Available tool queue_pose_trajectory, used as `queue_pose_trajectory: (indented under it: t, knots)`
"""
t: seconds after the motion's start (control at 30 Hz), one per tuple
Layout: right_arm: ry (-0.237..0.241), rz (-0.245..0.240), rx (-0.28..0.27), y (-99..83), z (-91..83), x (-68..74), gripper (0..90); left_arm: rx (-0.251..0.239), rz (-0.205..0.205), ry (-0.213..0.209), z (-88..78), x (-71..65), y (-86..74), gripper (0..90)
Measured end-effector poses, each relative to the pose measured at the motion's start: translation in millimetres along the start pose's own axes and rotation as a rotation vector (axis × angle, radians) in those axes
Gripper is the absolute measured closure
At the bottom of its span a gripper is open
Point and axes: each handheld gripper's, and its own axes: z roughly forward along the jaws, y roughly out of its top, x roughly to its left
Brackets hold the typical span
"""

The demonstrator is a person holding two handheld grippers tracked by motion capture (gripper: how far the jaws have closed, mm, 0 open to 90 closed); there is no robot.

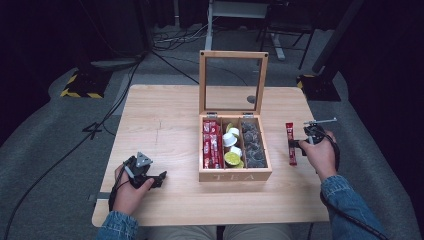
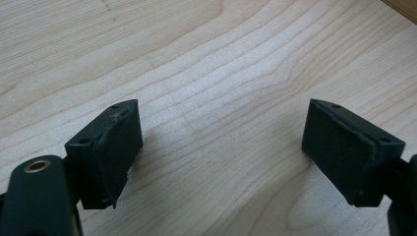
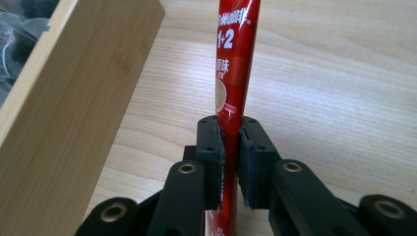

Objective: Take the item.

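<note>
Grey carpet runs around a pale wooden table (image 1: 165,125) that fills the middle of the high view, with black cables trailing over the floor at the upper left and dark stands with yellow-and-black striped bases at both upper sides.

Just right of the table's centre stands a wooden tea box (image 1: 235,175), its glass-paned lid (image 1: 233,82) raised upright behind it. It has three compartments side by side. Its left one holds red sachet sticks (image 1: 211,145) lying lengthwise, too tightly packed to count. Its middle one holds small round capsules (image 1: 232,147), white and lime green, about five in number. Its right one holds dark grey packets (image 1: 252,145) whose count I cannot tell.

One more red coffee sachet stick (image 1: 290,145) is to the right of the box, apart from its wall, at the right middle of the frame. The right gripper (image 1: 295,145) has its jaws pressed tight on this stick's lower part; in the right gripper view the stick (image 3: 235,73) rises from between the pads over bare table, with the box wall (image 3: 74,113) slanting along the left.

At the lower left of the high view, the left gripper (image 1: 160,179) rests in the person's hand, well apart from the box. In the left gripper view its jaws stand wide with only wood grain between them.
</note>
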Motion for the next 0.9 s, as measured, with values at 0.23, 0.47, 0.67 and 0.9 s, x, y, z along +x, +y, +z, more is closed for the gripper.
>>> queue_pose_trajectory:
  t: [0.23,0.47,0.67,0.9]
  knots:
    - [-0.002,0.020,0.011,-3.4,5.6,-1.1,80.6,-0.001,0.000,0.000,0.0,0.0,0.0,15.7]
    - [-0.019,0.025,0.035,-8.8,13.2,-0.6,79.9,-0.001,0.000,0.000,0.0,0.0,0.0,15.7]
    - [-0.051,0.000,0.029,-7.7,11.4,0.2,71.2,0.000,0.000,0.000,0.1,0.0,0.0,15.7]
    - [-0.050,-0.037,-0.047,1.2,-4.0,8.6,59.2,0.004,-0.003,-0.002,0.7,0.1,0.9,15.0]
